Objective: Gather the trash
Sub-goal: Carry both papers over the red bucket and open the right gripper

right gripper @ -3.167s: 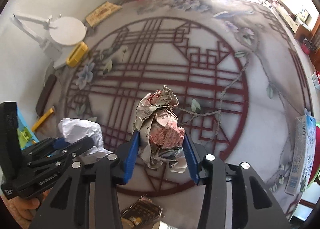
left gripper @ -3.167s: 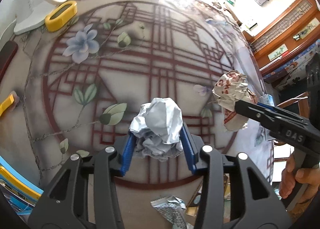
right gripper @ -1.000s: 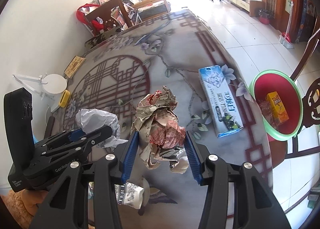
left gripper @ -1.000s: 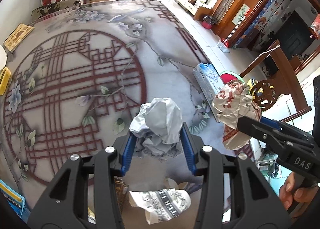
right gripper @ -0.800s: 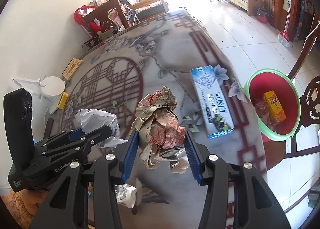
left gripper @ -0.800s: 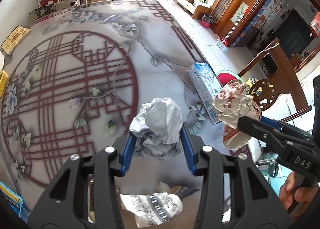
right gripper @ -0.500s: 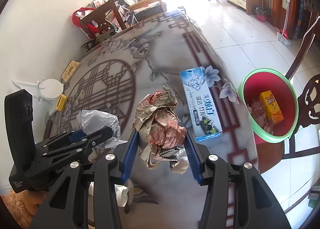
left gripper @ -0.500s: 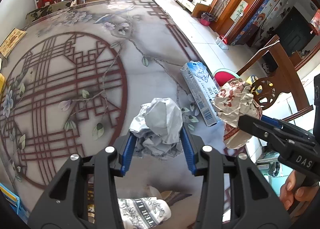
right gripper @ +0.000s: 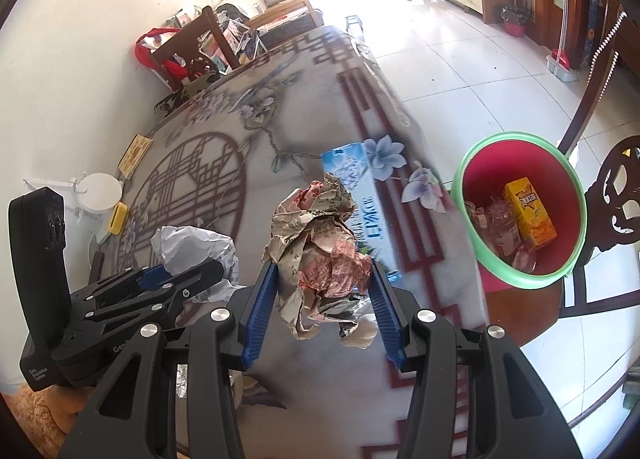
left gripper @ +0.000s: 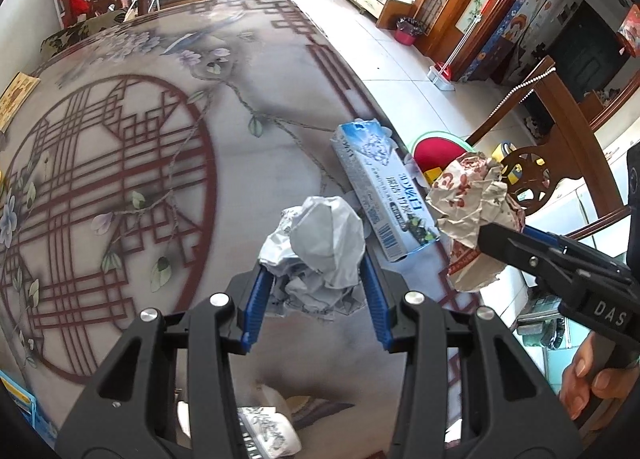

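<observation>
Here the left gripper [left gripper: 316, 287] is pinching one grey crumpled paper ball [left gripper: 320, 243] between its blue fingers [left gripper: 256, 299], and it is hanging over the table [left gripper: 200, 179], well to the left of the bin [right gripper: 524, 215]. Just right of it, closer to the bin, the right gripper [right gripper: 324, 299] is clamping one printed, reddish crumpled paper wad [right gripper: 320, 243] the same way, above the table edge. Both wads are looking light, soft and springy, so they are likely squashing under the fingers rather than slipping; a hold across the thick middle, as now, seems safest, since loose flaps at the bottom could tear or unfold. One long blue carton [right gripper: 360, 211] is lying flat on the table between the wads and the bin; being stiff and boxy, it would probably take a grip across its narrow width. The bin, one red bucket with a green rim, is standing on the floor beside the table and already holding a yellow juice box [right gripper: 530, 215] and some other bits too unclear to count.
</observation>
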The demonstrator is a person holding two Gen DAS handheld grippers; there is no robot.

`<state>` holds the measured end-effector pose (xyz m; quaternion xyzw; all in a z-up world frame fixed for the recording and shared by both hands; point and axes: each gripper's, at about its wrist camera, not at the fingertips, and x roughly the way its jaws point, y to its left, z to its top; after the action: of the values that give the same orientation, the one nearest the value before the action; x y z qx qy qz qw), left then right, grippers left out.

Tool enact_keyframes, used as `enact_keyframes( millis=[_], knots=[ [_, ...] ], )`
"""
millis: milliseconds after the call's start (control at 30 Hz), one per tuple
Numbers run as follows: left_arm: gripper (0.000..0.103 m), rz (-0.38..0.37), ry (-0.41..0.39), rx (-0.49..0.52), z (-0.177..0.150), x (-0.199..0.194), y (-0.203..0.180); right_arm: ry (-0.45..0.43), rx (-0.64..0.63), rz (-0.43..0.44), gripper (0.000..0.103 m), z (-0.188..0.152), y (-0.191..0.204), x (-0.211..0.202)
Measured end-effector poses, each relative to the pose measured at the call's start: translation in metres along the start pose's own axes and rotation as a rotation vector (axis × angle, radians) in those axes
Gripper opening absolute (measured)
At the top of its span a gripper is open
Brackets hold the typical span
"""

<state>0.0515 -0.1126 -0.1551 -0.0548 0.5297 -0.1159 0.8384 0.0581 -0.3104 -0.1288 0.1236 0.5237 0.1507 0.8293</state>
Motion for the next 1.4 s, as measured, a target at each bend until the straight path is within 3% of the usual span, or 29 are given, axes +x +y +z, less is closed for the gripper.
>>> enact_keyframes(
  millis=[967, 1400],
  knots=[
    [0.042, 0.032, 0.024, 0.032, 0.021, 0.028, -0.072, -0.014, 0.087, 0.002, 0.047, 0.023, -0.097, -0.014],
    [0.042, 0.022, 0.015, 0.076, 0.044, 0.039, -0.11, -0.065, 0.135, -0.189, 0.047, 0.053, -0.181, -0.015]
  ],
)
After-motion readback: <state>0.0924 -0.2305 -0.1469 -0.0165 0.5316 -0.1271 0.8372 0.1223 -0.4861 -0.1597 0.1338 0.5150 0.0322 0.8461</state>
